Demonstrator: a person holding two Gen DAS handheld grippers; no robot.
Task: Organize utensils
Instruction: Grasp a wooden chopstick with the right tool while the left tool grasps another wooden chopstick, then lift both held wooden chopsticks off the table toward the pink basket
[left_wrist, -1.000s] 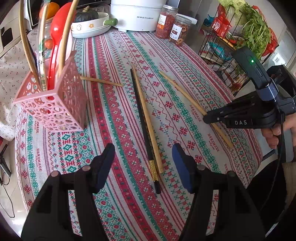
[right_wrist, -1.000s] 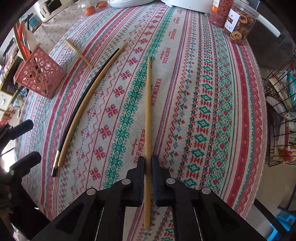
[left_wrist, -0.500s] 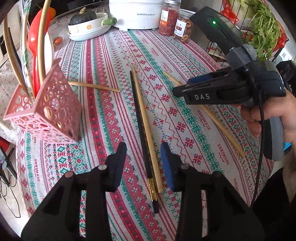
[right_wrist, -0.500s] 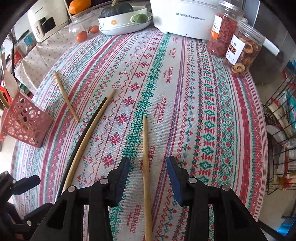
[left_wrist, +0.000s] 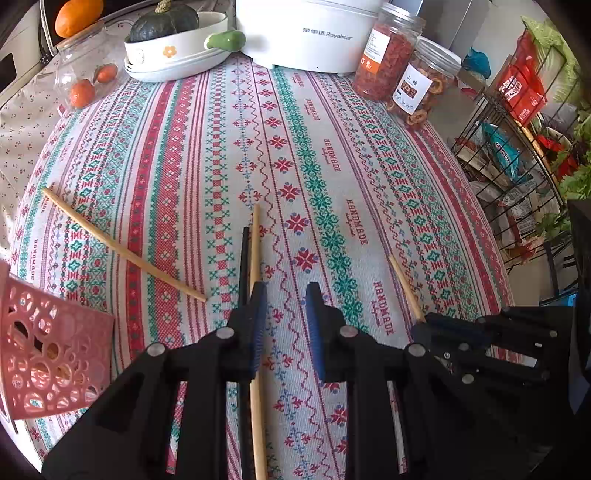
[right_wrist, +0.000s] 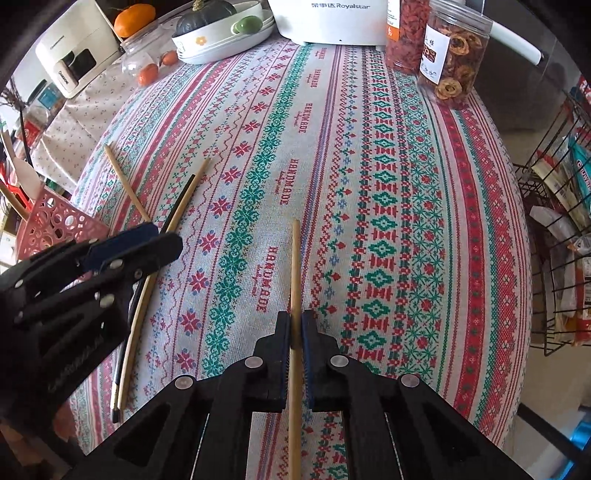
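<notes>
Your right gripper (right_wrist: 295, 332) pinches one bamboo chopstick (right_wrist: 294, 266); your left gripper (left_wrist: 284, 310) hangs with its fingers spread.

The pinched chopstick runs lengthwise between your right fingers (right_wrist: 282, 332), long axis pointing straight ahead toward the white Royalstar cooker (right_wrist: 328, 18) at the far end of the bench (right_wrist: 406, 184), its far tip over the patterned cloth. A black chopstick (left_wrist: 243, 258) and a second bamboo chopstick (left_wrist: 255, 251) lie side by side on the cloth, pointing the same way, passing under your left gripper's left finger (left_wrist: 256, 325), outside the gap. A third bamboo chopstick (left_wrist: 122, 251) lies diagonally, just beside the pink utensil basket (left_wrist: 48, 362) at the left edge.
</notes>
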